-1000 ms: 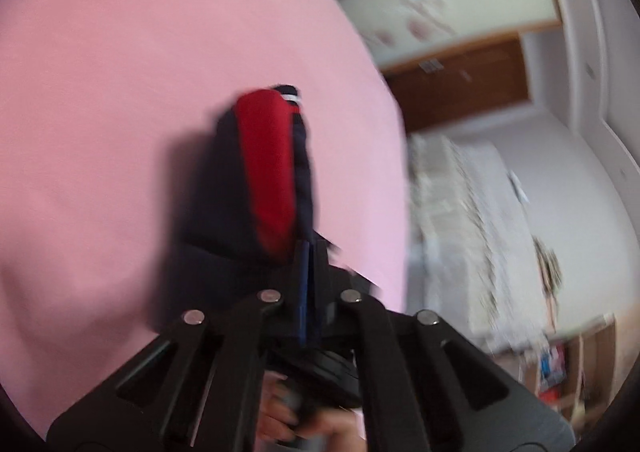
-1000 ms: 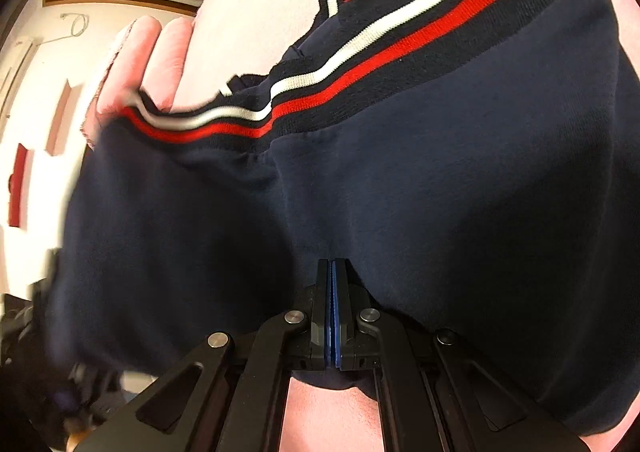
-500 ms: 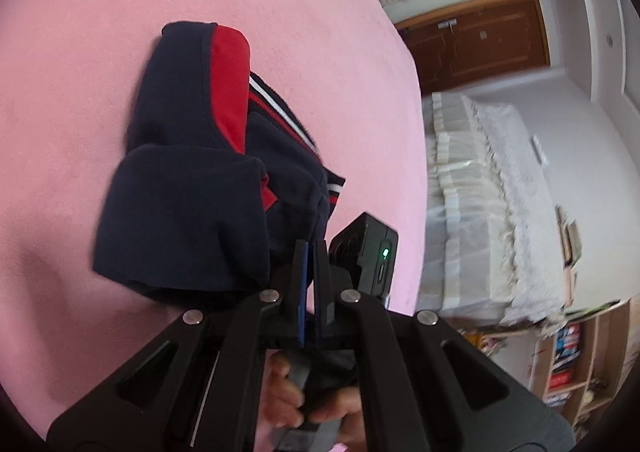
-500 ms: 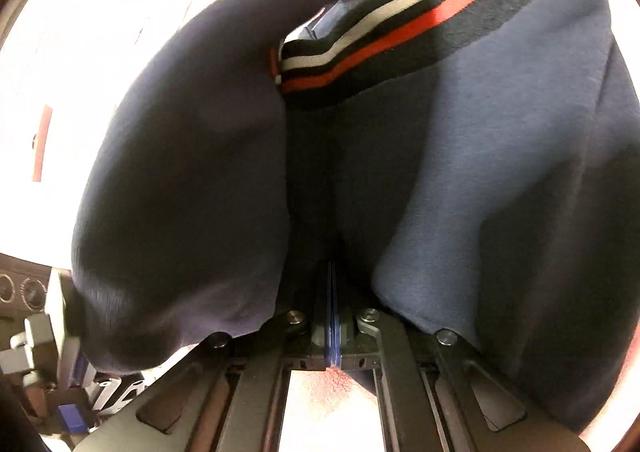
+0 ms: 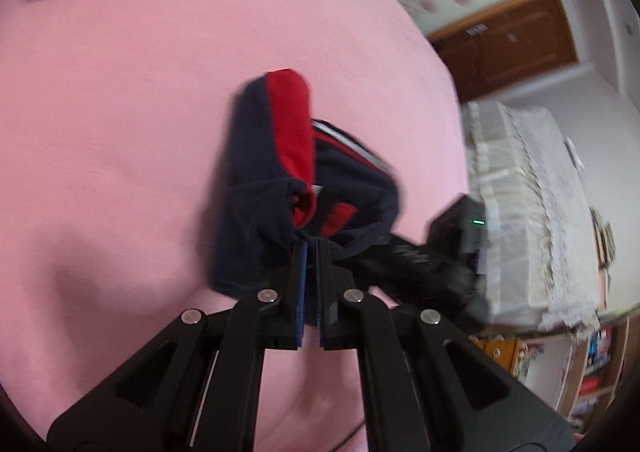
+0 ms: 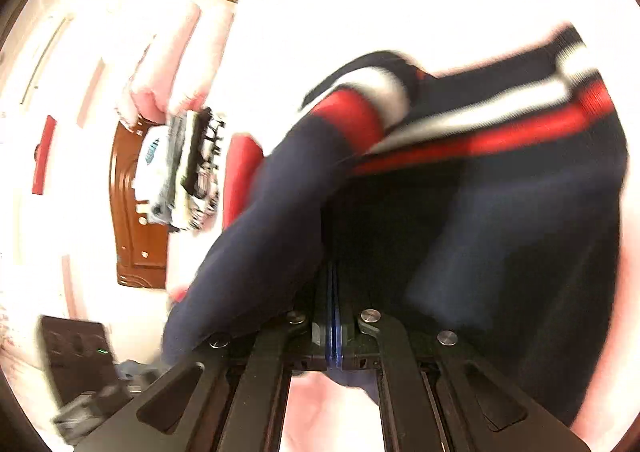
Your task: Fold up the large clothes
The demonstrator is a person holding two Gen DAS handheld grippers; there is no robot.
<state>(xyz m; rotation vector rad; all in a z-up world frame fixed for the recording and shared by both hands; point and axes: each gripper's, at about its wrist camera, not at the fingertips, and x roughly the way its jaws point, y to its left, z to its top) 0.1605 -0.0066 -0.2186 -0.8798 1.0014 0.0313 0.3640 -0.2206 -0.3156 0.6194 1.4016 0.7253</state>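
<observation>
Left gripper (image 5: 311, 248) jaws nearly together (narrow gap showing), right gripper (image 6: 333, 272) jaws pressed tight.

Black claw (image 5: 311, 252), blue pads, silver screws

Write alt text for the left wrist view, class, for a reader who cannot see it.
The left gripper pinches the near edge of a crumpled navy garment with a red panel, lying on a pink bed sheet. The right gripper shows blurred beside it, with a wooden door behind.
</observation>
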